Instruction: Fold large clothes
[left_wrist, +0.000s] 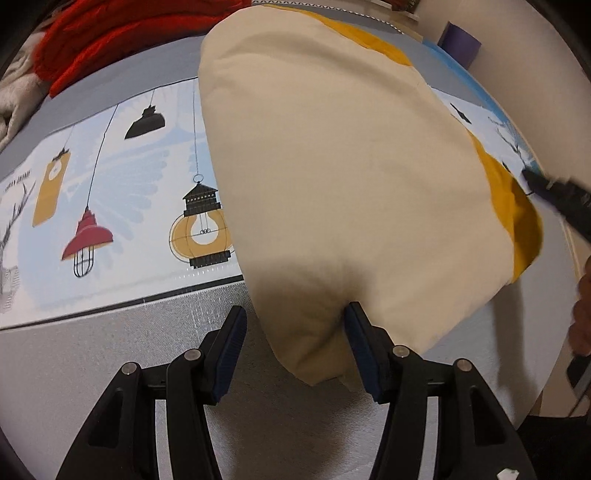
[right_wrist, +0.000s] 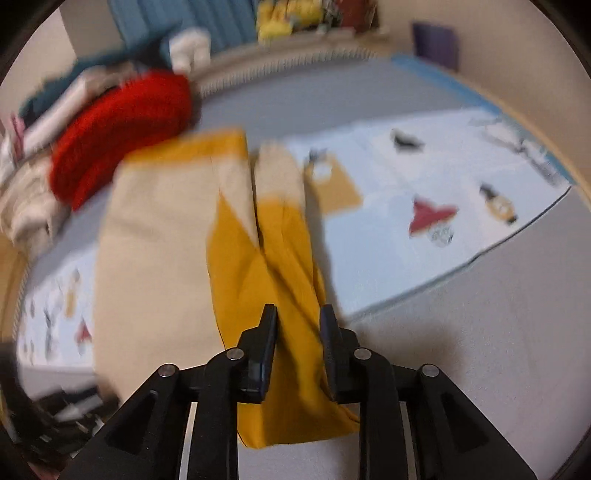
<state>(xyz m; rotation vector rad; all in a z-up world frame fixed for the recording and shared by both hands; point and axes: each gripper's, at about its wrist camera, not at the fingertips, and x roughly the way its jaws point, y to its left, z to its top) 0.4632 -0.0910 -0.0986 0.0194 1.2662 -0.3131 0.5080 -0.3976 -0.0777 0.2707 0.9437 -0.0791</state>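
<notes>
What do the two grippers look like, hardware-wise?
Both look alike. Left gripper: matte black angular linkage arms with triangular cutouts, silver round pivot pins, jaws lined with dark blue ribbed pads. Right gripper: same black linkage and silver pins; its pads look dark, blurred. No cables or sleeves visible; a small white mark sits on the left gripper's body.

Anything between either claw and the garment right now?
Nothing visible. The left claw already has the garment's cream corner between its fingers, and the right claw straddles the yellow sleeve. The red sweater lies off to the side.

One cream-and-yellow garment (left_wrist: 332, 192), two grippers (left_wrist: 293, 350) (right_wrist: 298, 350)
</notes>
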